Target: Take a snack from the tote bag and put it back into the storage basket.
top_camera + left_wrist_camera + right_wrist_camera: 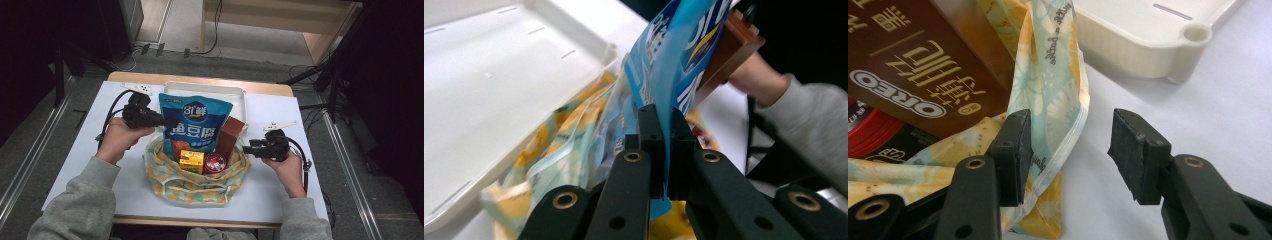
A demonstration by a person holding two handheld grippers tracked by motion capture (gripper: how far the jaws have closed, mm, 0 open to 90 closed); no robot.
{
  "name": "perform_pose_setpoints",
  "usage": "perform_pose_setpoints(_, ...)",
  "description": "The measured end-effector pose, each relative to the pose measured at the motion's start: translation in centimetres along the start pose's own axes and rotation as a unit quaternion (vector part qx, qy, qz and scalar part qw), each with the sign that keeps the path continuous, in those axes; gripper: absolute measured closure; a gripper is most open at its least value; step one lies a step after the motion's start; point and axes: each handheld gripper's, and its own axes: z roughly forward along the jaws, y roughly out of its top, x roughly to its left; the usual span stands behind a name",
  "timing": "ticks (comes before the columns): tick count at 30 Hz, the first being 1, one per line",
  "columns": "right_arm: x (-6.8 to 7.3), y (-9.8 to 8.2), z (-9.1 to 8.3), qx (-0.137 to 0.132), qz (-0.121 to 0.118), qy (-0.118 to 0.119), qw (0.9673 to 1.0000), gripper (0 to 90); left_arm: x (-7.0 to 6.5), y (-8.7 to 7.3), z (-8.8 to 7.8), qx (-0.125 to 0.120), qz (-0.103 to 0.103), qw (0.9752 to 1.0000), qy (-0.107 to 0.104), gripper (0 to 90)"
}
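White tabletop (90,165), wood edge, grey floor, cables behind. White plastic tray (235,95) at 12 o'clock. Floral yellow-teal cloth bag (200,187) at centre holds blue foil snack pouch (192,125), brown Oreo box (230,135), yellow carton (192,161), red tin (215,162). Left gripper (663,150) at 9 o'clock clamps the pouch edge. Right gripper (1068,150) at 3 o'clock, jaws half-wide, one pad at the bag's rim.

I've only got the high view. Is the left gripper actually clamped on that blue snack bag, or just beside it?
Observer: Clamped. The left gripper has both jaws pressed shut on the blue snack bag at its edge.
Operator: Has the right one caught the cloth bag?
Observer: No. The right gripper is open; the cloth bag has its rim by one pad, and the other stands clear.
Operator: What's the brown box?
Observer: The brown box reads OREO on its side.
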Motion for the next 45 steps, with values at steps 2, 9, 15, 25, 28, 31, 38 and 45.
perform_pose_setpoints(2,0.1,0.1,0.0,-0.001,0.000,0.000,1.0000,52.2,-0.1,0.4,0.1,0.003,0.001,1.0000,0.004,90.0)
perform_pose_setpoints(9,0.0,0.3,0.1,-0.003,-0.001,0.002,1.0000,52.4,-1.4,2.5,-0.8,-0.014,0.011,0.9998,0.007,90.0)
perform_pose_setpoints(15,0.1,0.4,0.2,-0.004,-0.005,0.003,1.0000,52.5,-2.5,4.1,-1.4,-0.018,0.025,0.9993,0.020,90.0)
perform_pose_setpoints(25,0.0,0.4,0.2,-0.007,-0.005,0.002,1.0000,52.6,-3.3,6.0,-4.0,-0.039,0.028,0.9986,0.022,90.0)
perform_pose_setpoints(28,0.1,0.5,0.3,-0.007,-0.004,0.002,1.0000,52.7,-3.3,6.4,-5.1,-0.046,0.029,0.9981,0.029,90.0)
perform_pose_setpoints(31,0.1,0.5,0.3,-0.007,-0.003,0.001,1.0000,52.7,-3.9,6.6,-6.1,-0.061,0.046,0.9960,0.046,90.0)
perform_pose_setpoints(38,0.0,0.6,0.5,-0.008,-0.006,0.003,1.0000,52.9,-3.1,7.2,-8.4,-0.067,0.034,0.9944,0.074,90.0)
perform_pose_setpoints(45,0.1,0.7,0.6,-0.007,-0.007,0.004,0.9999,53.1,-1.6,7.8,-9.0,-0.065,0.019,0.9931,0.095,90.0)
